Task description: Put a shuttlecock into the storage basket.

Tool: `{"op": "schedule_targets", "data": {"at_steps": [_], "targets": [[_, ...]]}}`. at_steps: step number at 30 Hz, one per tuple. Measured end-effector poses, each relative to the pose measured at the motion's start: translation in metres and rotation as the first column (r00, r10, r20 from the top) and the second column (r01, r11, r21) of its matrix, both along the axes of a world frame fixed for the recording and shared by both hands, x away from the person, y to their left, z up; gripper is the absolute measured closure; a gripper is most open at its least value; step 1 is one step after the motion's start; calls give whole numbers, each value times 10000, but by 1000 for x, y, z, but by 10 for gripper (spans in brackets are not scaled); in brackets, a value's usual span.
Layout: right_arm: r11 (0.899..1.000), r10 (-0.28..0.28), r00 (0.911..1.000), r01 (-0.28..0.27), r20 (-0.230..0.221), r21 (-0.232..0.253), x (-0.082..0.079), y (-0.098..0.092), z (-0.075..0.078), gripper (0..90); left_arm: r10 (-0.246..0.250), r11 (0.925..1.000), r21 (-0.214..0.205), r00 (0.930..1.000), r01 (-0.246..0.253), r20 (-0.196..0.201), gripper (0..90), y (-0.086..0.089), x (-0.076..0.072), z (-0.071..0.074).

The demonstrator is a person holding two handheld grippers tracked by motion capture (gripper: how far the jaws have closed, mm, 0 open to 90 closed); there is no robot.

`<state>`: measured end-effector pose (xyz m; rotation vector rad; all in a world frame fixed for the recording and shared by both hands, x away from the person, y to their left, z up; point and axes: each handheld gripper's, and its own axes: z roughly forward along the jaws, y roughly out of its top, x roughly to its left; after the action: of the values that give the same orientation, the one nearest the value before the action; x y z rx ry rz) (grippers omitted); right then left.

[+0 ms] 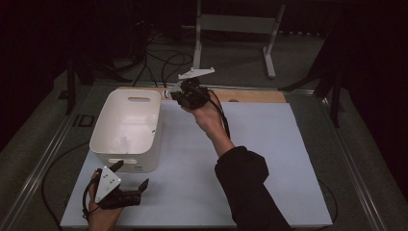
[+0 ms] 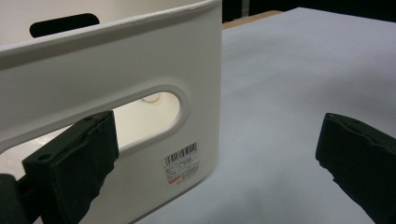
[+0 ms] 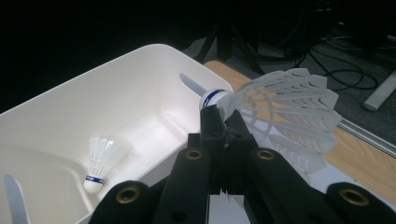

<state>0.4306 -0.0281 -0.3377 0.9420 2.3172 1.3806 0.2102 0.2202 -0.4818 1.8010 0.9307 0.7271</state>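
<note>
One white bin (image 1: 126, 126) is set on the pale tabletop (image 1: 269, 159) in a dark room. A shuttlecock (image 3: 280, 116) is pinched by the right gripper (image 3: 223, 122) beside the bin; the left gripper (image 2: 219, 154) is held wide.

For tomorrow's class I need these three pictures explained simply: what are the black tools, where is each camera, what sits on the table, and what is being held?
A person holds a hand-operated two-jaw gripper in each hand; there is no robot arm. The high view looks down from above the person's side. The other two cameras ride on the grippers and look along their black jaws.

On the pale table mat stands a white plastic bin with handle slots; one white shuttlecock already lies inside it.

The right gripper is shut on a second shuttlecock, pinching its feathered skirt close to the cork end, held up near the bin's far corner.

The left gripper rests low at the bin's near wall, jaws wide open and holding nothing; one jaw sits in front of the handle slot.
</note>
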Motion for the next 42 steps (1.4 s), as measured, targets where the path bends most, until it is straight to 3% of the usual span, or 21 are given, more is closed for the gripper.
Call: {"op": "schedule_targets", "data": {"at_steps": [42], "targets": [[9979,604,9979,-597,243,-255,-7,31,5,890,-14,10000,-44,10000,14,6,0,0,0,0]]}}
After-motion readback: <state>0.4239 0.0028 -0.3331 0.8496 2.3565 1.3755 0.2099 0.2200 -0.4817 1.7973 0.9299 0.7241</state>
